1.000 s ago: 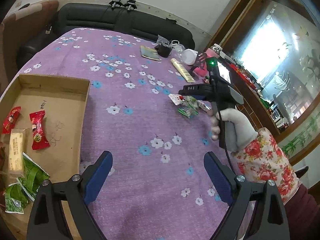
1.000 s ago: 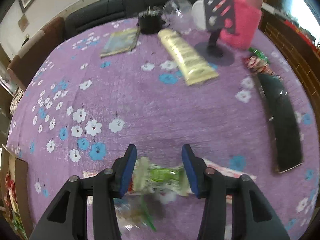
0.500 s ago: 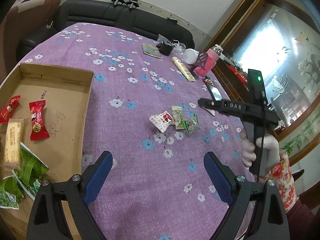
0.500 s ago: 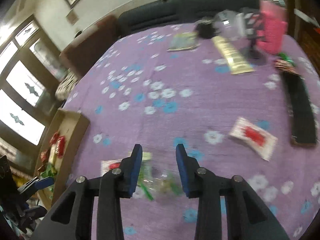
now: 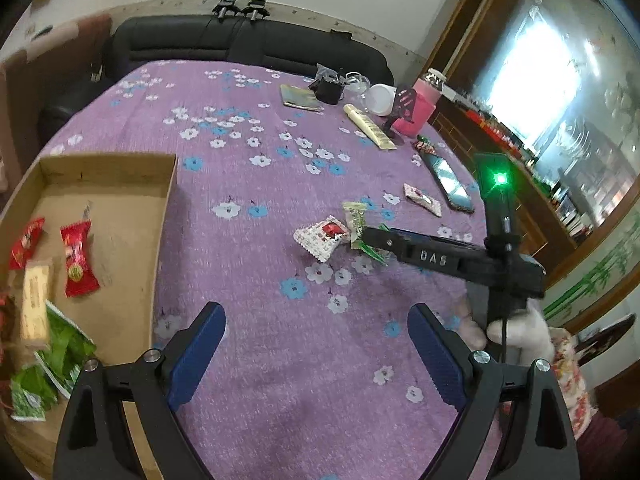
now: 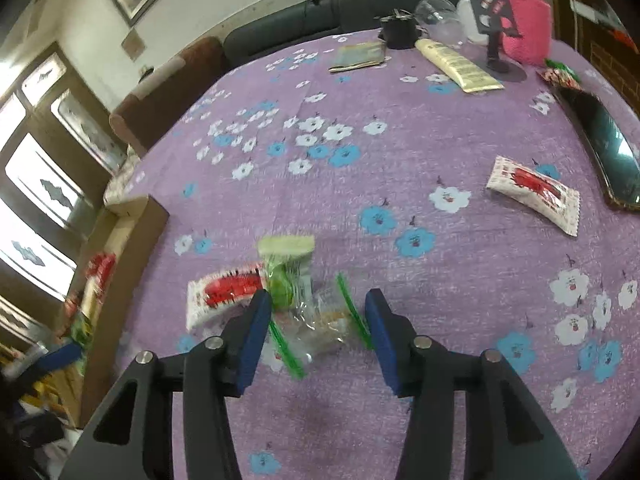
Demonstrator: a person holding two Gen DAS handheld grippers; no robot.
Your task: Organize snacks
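Note:
My right gripper [image 6: 318, 316] is low over the purple cloth and its jaws are opening. A clear packet with green stripes [image 6: 320, 320] lies on the cloth between the pads, not pressed. A green snack with a cream top [image 6: 286, 270] and a white-and-red packet [image 6: 224, 292] lie just ahead of the left pad. A second white-and-red packet [image 6: 532, 196] lies to the right. My left gripper [image 5: 316, 344] hovers open and empty beside the cardboard box [image 5: 168, 200]. The box holds red packets [image 5: 78, 260], a beige bar [image 5: 36, 304] and green packets [image 5: 60, 352]. In the left wrist view the right gripper [image 5: 366, 240] sits at the snack cluster [image 5: 324, 236].
A phone [image 5: 448, 184] lies near the table's right edge. At the far side stand a cream tube [image 5: 370, 128], a pink bottle [image 5: 420, 112], a booklet [image 5: 300, 98] and a black pot [image 5: 328, 90]. A black sofa [image 5: 240, 48] lines the back. A gloved hand [image 5: 520, 328] holds the right gripper.
The right gripper swung left across the cloth toward the box, its jaws narrowing and then widening over the green and clear packets. The left gripper stayed about where it was.

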